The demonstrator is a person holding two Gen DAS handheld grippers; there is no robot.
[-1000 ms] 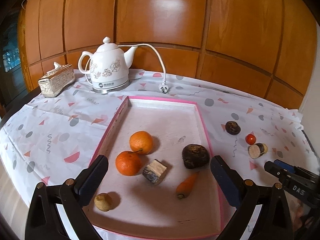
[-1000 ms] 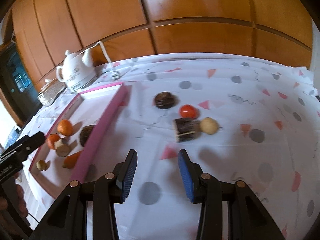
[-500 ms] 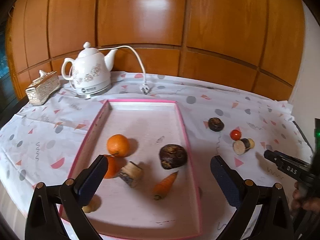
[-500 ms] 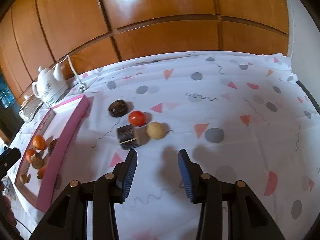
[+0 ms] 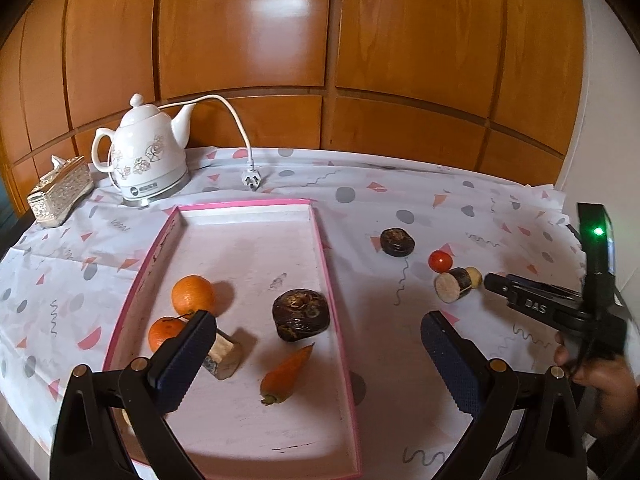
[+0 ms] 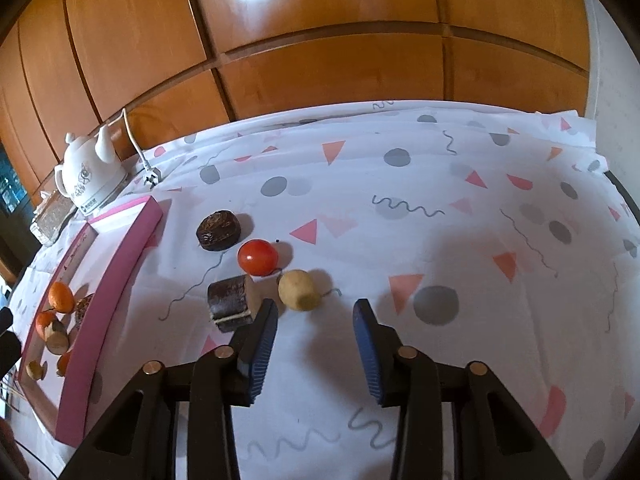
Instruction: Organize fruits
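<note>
The right gripper (image 6: 314, 334) points down at the patterned tablecloth (image 6: 440, 208) with its blue-padded jaws closing but apart, and nothing lies between them. Just ahead of its left pad sit a small potato (image 6: 299, 290) and a short dark log piece (image 6: 231, 301); the log and the potato look close enough to touch, though I cannot tell for sure. A red tomato (image 6: 258, 257) sits right behind them, and a dark round fruit (image 6: 219, 230) lies a little farther back, near the pink tray (image 6: 120, 248). The left gripper (image 5: 316, 360) hangs over the near end of that tray with its jaws spread wide and empty. In the tray lie two oranges, one (image 5: 193, 294) behind the other (image 5: 166, 333), the nearer partly hidden by the left pad. Beside them are a pale cut chunk (image 5: 224, 354), a large dark wrinkled lump (image 5: 301, 314) and a carrot (image 5: 286, 372) pointing toward the lump. At the far left of the cloth stand a white teapot-style kettle (image 5: 146, 156) with its cord and plug (image 5: 252, 178) lying loose, and a silver tissue box (image 5: 60, 190). A hand (image 5: 600, 384) at the right edge of the left camera's view holds the other tool, whose green light is on. Wooden panels (image 5: 320, 40) rise behind the table.
</note>
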